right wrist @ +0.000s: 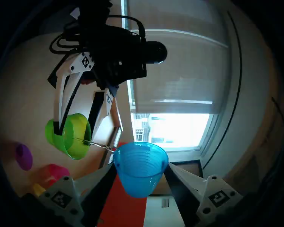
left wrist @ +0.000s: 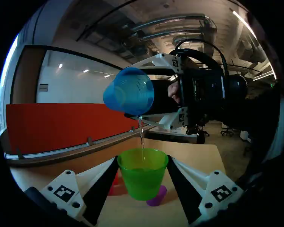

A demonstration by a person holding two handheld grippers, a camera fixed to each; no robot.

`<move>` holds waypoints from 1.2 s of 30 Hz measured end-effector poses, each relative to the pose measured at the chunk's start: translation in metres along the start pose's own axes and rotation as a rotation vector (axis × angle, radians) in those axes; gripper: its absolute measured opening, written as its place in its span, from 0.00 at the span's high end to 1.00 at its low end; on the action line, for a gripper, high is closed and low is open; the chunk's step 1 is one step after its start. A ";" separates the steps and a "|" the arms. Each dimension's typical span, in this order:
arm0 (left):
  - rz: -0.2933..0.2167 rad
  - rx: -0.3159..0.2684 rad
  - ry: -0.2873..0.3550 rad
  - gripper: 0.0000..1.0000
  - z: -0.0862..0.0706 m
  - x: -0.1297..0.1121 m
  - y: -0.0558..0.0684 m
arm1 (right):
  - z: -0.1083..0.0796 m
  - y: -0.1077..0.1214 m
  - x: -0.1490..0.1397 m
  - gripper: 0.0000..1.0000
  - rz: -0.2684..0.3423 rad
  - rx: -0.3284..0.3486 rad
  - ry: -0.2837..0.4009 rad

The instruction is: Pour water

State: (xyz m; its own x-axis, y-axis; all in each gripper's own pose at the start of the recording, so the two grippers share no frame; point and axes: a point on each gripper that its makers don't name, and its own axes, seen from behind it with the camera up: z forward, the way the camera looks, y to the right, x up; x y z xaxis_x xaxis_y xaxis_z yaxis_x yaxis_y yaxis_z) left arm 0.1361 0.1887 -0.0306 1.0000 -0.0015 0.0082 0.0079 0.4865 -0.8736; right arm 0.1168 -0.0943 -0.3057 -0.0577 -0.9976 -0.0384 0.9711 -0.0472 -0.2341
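Pouring in progress: right gripper (right wrist: 141,166) clamped on blue cup (right wrist: 141,174), both fingers tight on its sides, cup tipped nearly flat, mouth just above green cup (left wrist: 142,176). Thin water stream (left wrist: 142,138) falls from blue rim into green cup, some water already inside. Left gripper (left wrist: 142,162) grips green cup from both sides, upright, over wooden table (left wrist: 195,155). Purple cup (left wrist: 159,196) and red cup (left wrist: 114,185) sit on table close by green cup. Hand (left wrist: 174,91) seen between right gripper's fingers, behind blue cup
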 end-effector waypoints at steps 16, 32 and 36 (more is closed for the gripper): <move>-0.009 0.007 0.009 0.11 -0.002 0.001 -0.004 | 0.002 0.020 -0.001 0.11 -0.022 -0.050 0.003; -0.004 0.010 0.009 0.11 -0.001 0.002 -0.005 | 0.005 0.041 -0.013 0.11 0.038 -0.063 0.018; -0.003 0.011 0.007 0.11 -0.001 0.002 -0.005 | 0.006 0.051 -0.018 0.11 0.093 -0.068 0.030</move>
State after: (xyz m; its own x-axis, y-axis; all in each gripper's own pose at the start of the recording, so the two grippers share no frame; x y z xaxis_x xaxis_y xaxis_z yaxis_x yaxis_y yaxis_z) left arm 0.1381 0.1857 -0.0271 0.9999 -0.0091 0.0074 0.0110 0.4956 -0.8685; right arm 0.1689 -0.0786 -0.3112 0.0241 -0.9955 -0.0916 0.9545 0.0501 -0.2939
